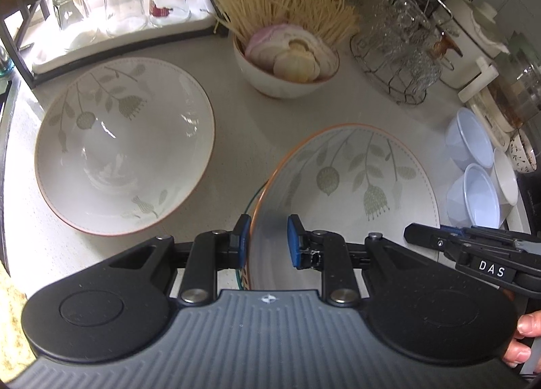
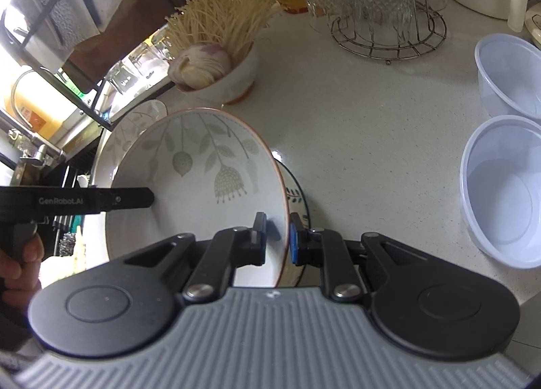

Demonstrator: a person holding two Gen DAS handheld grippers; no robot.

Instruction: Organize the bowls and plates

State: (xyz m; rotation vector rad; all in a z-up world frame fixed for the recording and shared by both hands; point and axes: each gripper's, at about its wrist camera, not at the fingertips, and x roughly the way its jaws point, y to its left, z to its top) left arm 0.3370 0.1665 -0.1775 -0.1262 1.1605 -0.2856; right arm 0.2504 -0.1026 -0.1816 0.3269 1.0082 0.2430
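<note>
Two grippers: left gripper [image 1: 268, 242] and right gripper [image 2: 277, 240] jaws both pinch one leaf bowl [image 2: 203, 179].
Tip: lower it level into the bowl at left [image 1: 125, 145].

leaf-pattern bowls [image 1: 125, 145]: 2 | clear plastic bowls [image 2: 507, 186]: 2 | upturned glasses [image 1: 125, 0]: 3 | food bowl [image 1: 284, 77]: 1

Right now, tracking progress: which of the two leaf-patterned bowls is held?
The right-hand leaf-patterned bowl, its rim between both grippers' jaws; the other leaf-patterned bowl sits alone on the counter.
</note>
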